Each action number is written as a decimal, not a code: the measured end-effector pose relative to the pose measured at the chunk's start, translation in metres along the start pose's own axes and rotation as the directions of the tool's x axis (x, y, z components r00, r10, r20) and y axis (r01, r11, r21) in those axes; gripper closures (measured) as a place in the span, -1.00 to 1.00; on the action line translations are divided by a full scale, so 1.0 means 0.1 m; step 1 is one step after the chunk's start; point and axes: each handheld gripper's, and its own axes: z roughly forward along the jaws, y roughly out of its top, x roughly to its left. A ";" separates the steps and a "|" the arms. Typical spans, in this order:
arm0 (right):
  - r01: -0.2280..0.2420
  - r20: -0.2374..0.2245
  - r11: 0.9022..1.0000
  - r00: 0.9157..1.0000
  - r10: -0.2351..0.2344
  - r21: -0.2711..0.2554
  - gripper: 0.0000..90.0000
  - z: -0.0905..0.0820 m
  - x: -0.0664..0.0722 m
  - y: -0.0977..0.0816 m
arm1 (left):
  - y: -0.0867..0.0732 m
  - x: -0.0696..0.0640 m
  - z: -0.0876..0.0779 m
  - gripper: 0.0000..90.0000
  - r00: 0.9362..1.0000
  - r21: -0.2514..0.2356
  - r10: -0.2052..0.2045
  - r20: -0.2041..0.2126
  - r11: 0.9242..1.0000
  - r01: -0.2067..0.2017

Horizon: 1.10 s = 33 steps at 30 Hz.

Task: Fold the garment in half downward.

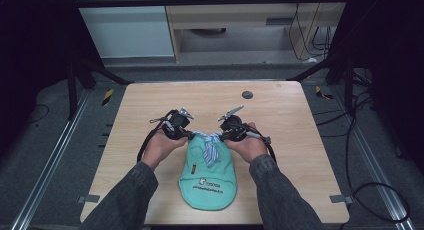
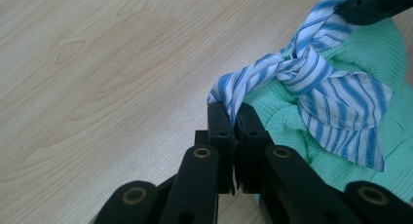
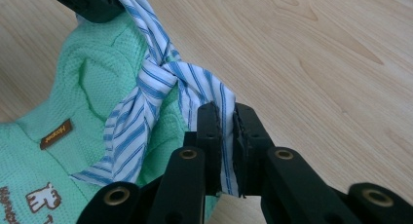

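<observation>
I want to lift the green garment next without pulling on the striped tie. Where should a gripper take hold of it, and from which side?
Grip the garment at its rounded bottom hem, coming in low from the near table edge. That hem lies flat and bare, far from the tie, which the left gripper and right gripper hold at the collar end.

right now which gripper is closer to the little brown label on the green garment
Right. The right gripper grips the striped tie beside the brown label; the left gripper holds the tie's other end, across the green garment.
</observation>
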 end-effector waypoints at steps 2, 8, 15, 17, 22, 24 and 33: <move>0.000 -0.002 1.000 1.000 0.000 -0.001 0.83 -0.01 0.00 0.00 | 0.00 0.00 0.00 0.94 1.000 -0.002 0.003 0.000 1.000 -0.003; 0.005 -0.001 1.000 1.000 -0.005 0.006 0.83 -0.01 0.00 0.01 | 0.00 -0.01 0.00 0.94 1.000 -0.004 0.010 0.000 1.000 -0.010; 0.015 0.001 1.000 1.000 -0.015 0.003 0.83 -0.03 0.00 0.02 | 0.00 -0.01 -0.02 0.94 1.000 -0.015 0.012 -0.001 1.000 -0.012; 0.021 0.002 1.000 1.000 -0.021 0.000 0.83 -0.04 -0.01 0.03 | 0.01 0.00 -0.04 0.94 1.000 -0.022 0.014 0.000 1.000 -0.014; 0.034 0.007 0.999 0.999 -0.034 -0.012 0.83 -0.10 -0.02 0.08 | 0.06 0.01 -0.10 0.94 1.000 -0.033 0.028 -0.008 0.999 -0.028; 0.035 0.010 0.999 0.999 -0.034 -0.015 0.83 -0.12 -0.02 0.10 | 0.08 0.01 -0.12 0.94 0.999 -0.038 0.034 -0.012 0.999 -0.035; 0.058 0.010 0.998 0.998 -0.057 -0.033 0.83 -0.19 -0.04 0.12 | 0.11 0.00 -0.16 0.94 0.999 -0.055 0.047 -0.021 0.997 -0.048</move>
